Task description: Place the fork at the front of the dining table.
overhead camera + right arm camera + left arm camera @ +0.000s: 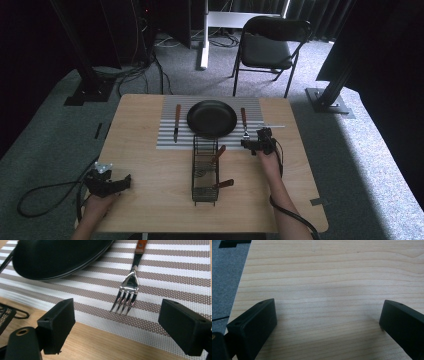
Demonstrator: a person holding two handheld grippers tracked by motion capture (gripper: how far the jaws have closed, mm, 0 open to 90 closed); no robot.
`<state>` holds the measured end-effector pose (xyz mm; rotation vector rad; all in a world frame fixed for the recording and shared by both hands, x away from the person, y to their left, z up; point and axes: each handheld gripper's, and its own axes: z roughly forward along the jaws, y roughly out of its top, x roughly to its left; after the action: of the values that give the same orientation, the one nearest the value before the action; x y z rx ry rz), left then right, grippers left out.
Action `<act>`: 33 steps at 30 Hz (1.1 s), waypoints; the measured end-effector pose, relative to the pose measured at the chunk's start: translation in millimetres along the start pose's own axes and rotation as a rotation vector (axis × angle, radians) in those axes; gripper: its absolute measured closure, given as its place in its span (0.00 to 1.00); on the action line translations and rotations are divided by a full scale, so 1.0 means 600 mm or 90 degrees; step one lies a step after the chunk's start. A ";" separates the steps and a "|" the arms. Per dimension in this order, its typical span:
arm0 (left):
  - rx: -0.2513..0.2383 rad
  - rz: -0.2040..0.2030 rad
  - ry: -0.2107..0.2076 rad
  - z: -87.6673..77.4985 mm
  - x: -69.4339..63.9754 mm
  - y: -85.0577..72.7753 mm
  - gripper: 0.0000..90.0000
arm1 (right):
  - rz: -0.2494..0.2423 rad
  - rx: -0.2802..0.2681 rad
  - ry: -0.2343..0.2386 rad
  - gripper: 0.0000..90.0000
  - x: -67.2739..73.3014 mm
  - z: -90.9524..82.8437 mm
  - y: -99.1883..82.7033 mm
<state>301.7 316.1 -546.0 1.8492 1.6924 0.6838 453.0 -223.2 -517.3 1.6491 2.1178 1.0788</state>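
Note:
A fork (244, 122) with a wooden handle lies on the striped placemat (170, 140), just right of the black plate (212, 118). In the right gripper view the fork (128, 287) has its tines pointing toward me, beside the plate (57, 257). My right gripper (250, 142) sits at the placemat's near edge just short of the tines, and in its own view the right gripper (116, 315) stands open with nothing between the jaws. My left gripper (122, 181) rests at the table's front left. In its own view the left gripper (328, 312) is open over bare wood (324, 272).
A knife (176, 122) lies left of the plate. A black wire basket (205, 170) stands mid-table with two wooden-handled utensils (220, 151) in it; its corner (6, 313) is close to my right gripper. A folding chair (270, 45) stands beyond the table.

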 end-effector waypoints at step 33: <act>0.000 0.000 0.000 0.000 0.000 0.000 0.01 | -0.018 -0.053 -0.071 0.14 -0.037 -0.072 -0.101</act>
<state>301.7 316.2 -546.0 1.8505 1.6923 0.6835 390.0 -265.9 -533.5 1.5973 1.9927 1.0281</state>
